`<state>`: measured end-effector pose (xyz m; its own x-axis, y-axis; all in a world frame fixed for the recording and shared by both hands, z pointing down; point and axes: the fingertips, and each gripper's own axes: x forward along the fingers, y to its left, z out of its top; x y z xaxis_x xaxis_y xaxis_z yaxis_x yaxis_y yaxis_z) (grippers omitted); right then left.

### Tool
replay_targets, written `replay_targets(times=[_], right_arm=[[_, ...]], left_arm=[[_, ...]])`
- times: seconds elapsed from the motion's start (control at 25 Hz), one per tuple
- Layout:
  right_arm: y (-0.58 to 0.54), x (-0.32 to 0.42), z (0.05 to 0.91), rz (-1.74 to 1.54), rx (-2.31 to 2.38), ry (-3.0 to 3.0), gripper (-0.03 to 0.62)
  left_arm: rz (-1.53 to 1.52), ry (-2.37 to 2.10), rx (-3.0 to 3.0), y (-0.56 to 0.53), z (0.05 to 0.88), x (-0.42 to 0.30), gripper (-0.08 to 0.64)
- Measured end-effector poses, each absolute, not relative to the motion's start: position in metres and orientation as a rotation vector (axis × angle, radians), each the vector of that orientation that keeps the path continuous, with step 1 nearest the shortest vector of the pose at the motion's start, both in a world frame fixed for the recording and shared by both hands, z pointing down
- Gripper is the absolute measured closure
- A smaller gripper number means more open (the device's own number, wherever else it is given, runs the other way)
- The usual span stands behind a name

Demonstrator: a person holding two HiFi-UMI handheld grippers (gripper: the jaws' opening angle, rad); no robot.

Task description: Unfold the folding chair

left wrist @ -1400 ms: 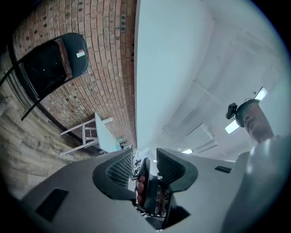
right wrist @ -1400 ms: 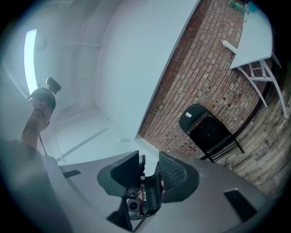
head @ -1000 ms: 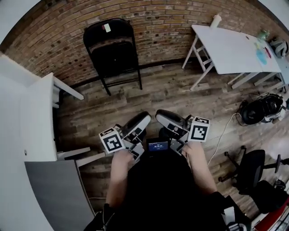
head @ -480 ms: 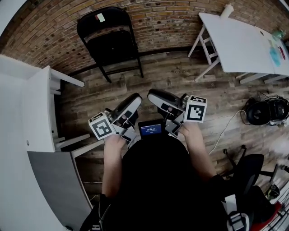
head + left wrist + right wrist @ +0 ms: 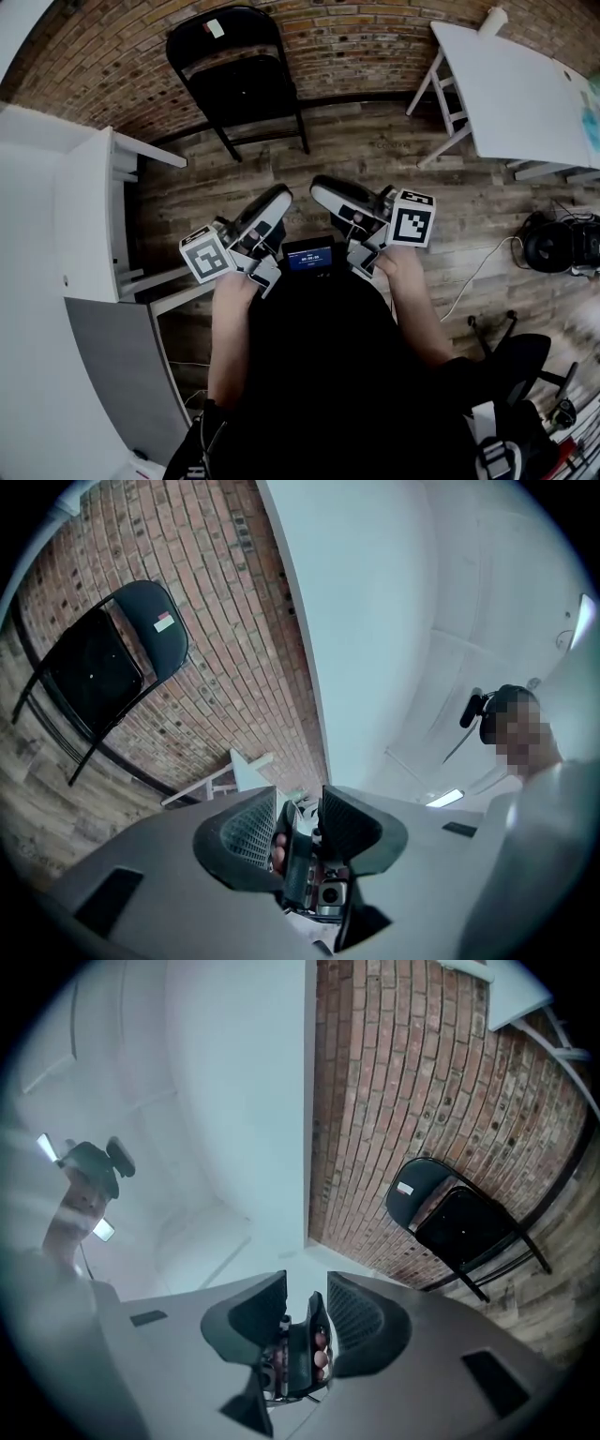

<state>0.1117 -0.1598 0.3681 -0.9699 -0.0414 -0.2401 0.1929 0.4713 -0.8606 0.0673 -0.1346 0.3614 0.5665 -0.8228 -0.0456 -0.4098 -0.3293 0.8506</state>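
The black folding chair [image 5: 239,80] leans folded against the brick wall at the top of the head view, a white label on its backrest. It also shows in the left gripper view, chair [image 5: 98,667], and in the right gripper view, chair [image 5: 459,1227]. Both grippers are held close to the person's chest, well short of the chair, with wooden floor in between. My left gripper [image 5: 272,202] [image 5: 300,808] is open and grips nothing. My right gripper [image 5: 323,190] [image 5: 307,1302] is open too, its tips turned toward the left one. Between each pair of jaws only the other hand-held gripper shows behind.
A white folding table [image 5: 525,84] stands at the back right. A white desk [image 5: 84,234] fills the left side. A black office chair [image 5: 511,361] and a dark bundle with a cable [image 5: 562,246] lie on the floor at the right. A small screen [image 5: 309,257] sits on the person's chest.
The person has moved over the floor with both grippers, and the chair now sits higher and slightly larger in the head view. The jaws stand as before.
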Motion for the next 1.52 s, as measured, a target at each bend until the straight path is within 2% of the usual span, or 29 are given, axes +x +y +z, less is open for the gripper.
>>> replay_targets(times=[0.52,1.08,1.52], right_arm=[[-0.213,0.087,0.379,-1.501,-0.019,2.549,0.474],[-0.288,-0.059,0.366,-1.450,-0.087,2.731,0.474],[-0.314,-0.097,0.374,-1.442,-0.208,2.771,0.474]], left_arm=[[-0.675,-0.863,1.942,-0.199,0.373,0.035,0.405],[-0.820,-0.780,1.955,-0.275,0.367,-0.105,0.405],[-0.811,-0.737,1.936,-0.300,0.384,-0.148,0.405]])
